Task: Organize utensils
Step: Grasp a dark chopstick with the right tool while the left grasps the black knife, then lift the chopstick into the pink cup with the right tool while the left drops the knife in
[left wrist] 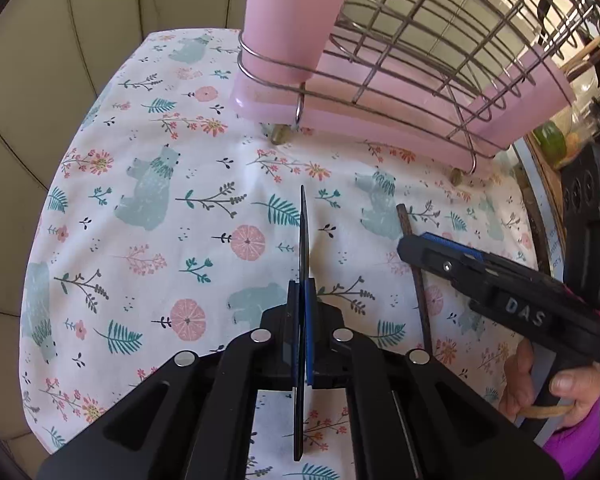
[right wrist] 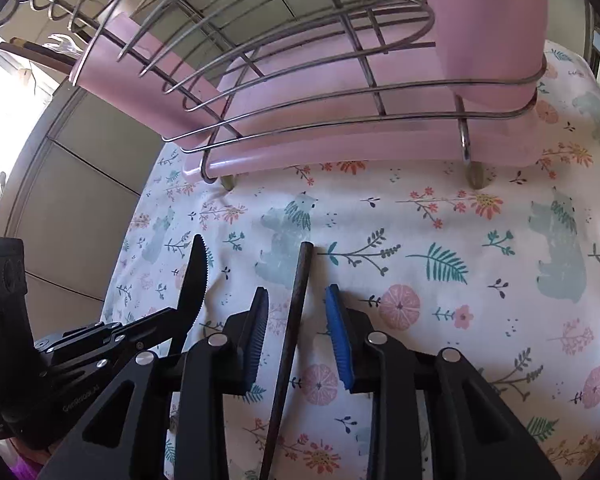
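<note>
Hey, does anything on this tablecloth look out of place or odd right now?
Only one thing: a dark chopstick lies loose on the floral tablecloth in front of the wire rack, with no partner in sight. The right claw straddles it, open. The black knife is clamped in the left claw. No spills or damage show.

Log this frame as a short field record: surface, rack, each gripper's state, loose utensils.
surface: floral bear-print cloth
rack: wire dish rack on a pink tray, pink cup holder at one end
left gripper: shut on a black serrated knife, blade pointing toward the rack
right gripper: open, pads either side of a dark stick, not pressing it
loose utensils: only the dark stick, lying on the cloth
</note>
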Tool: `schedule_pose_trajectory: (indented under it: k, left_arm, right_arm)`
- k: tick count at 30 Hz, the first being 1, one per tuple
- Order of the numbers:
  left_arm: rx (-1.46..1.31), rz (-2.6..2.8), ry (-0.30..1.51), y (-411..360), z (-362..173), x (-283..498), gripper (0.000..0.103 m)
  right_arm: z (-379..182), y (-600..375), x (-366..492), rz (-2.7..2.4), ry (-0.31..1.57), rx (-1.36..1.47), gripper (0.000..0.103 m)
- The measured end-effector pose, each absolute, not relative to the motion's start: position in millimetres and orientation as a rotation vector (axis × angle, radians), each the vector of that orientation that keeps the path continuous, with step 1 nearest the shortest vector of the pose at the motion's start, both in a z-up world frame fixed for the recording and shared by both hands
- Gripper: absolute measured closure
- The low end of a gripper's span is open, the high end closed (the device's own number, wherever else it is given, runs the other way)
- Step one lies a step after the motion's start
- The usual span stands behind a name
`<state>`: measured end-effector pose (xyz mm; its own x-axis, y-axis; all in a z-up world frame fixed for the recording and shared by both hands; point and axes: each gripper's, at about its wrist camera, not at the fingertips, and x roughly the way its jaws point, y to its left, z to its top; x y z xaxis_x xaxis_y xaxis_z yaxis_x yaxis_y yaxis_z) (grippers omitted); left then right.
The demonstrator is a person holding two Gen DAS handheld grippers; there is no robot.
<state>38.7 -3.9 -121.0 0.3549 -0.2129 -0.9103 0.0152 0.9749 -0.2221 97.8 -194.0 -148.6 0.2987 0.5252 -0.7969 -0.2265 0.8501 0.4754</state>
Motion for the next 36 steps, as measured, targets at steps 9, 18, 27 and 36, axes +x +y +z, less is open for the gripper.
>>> schedule_pose_trajectory:
  k: [9,18,27,36]
  left_arm:
    - [-0.082,-0.174,1.262,-12,-123,61,0.099]
    - [-0.121,-0.201,1.215,8,-115,55,0.101]
    - [-0.267,-0.24,0.948,37,-50,28,0.101]
    - [-0.344,-0.252,0.588,32,33,22,0.101]
  right_arm:
    - [-150,-196,103,0.526,1.197,0.286,0.095]
    - [-138,-214,94,0.555,1.152,0.353,0.097]
    - [-79,-244,72,0.585,0.923,0.399,0.097]
    - [18,-279,51,0.567,0.572,0.37,0.097]
